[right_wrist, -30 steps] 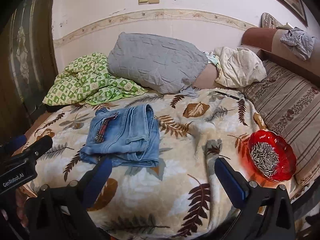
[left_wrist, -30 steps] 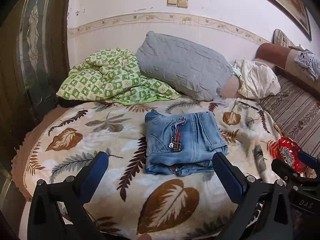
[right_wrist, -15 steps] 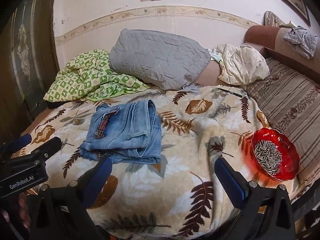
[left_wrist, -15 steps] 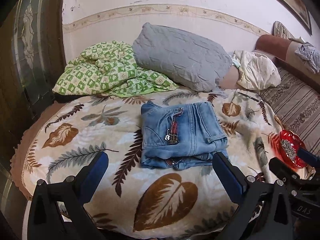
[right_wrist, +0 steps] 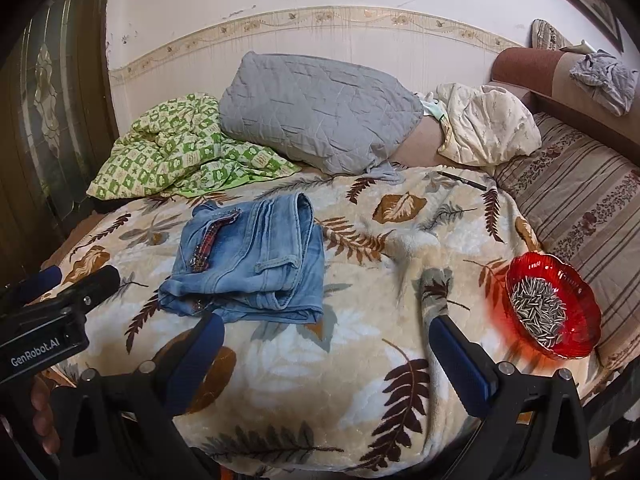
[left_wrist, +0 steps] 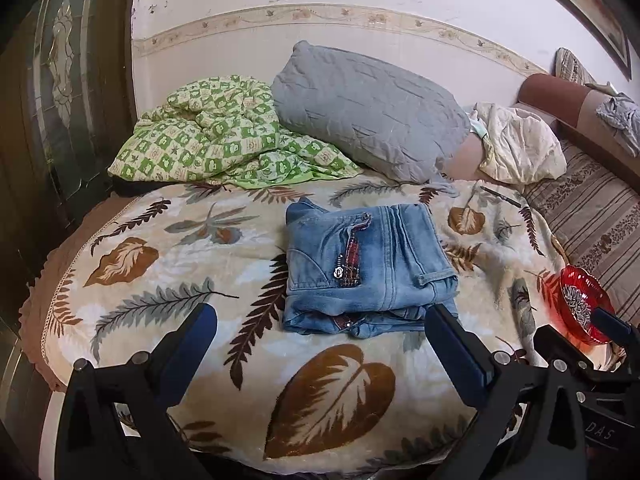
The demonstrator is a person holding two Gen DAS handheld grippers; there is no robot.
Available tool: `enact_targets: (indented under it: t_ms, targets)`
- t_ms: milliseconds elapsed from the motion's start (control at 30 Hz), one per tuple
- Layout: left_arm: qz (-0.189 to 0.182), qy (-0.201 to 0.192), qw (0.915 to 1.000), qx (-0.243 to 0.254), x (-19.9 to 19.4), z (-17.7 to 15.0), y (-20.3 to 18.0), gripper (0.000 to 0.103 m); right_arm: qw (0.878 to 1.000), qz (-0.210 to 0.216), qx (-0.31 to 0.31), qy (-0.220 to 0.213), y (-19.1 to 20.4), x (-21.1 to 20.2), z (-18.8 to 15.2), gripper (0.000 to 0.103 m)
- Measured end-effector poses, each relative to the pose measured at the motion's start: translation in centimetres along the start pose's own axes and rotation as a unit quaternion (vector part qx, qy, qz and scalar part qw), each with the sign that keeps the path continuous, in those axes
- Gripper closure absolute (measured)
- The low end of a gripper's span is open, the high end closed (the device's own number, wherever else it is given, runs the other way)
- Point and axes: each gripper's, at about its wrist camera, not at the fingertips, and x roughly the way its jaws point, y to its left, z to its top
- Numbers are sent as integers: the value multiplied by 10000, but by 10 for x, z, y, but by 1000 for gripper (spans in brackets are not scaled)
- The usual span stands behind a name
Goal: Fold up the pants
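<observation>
Faded blue denim pants [left_wrist: 366, 268], folded into a thick rectangular stack, lying flat mid-bed on a plush leaf-print blanket [left_wrist: 328, 380]; beaded red trim at the pocket. Left gripper [left_wrist: 320, 340] spread wide, empty, just short of the stack's near edge. Right gripper [right_wrist: 326, 350] likewise wide, empty. Beyond: quilted grey pillow [left_wrist: 372, 112], crumpled green-checked quilt [left_wrist: 216, 136]. At right: scalloped red glass bowl [right_wrist: 554, 310] of sunflower seeds.
</observation>
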Motion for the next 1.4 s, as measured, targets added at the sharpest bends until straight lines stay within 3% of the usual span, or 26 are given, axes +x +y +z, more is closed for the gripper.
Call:
enact_targets:
  t_ms: [1400]
  targets:
    - [1,2,10000,5,2,-6,-4,0,9999,29,32,121,0,8,-8,0]
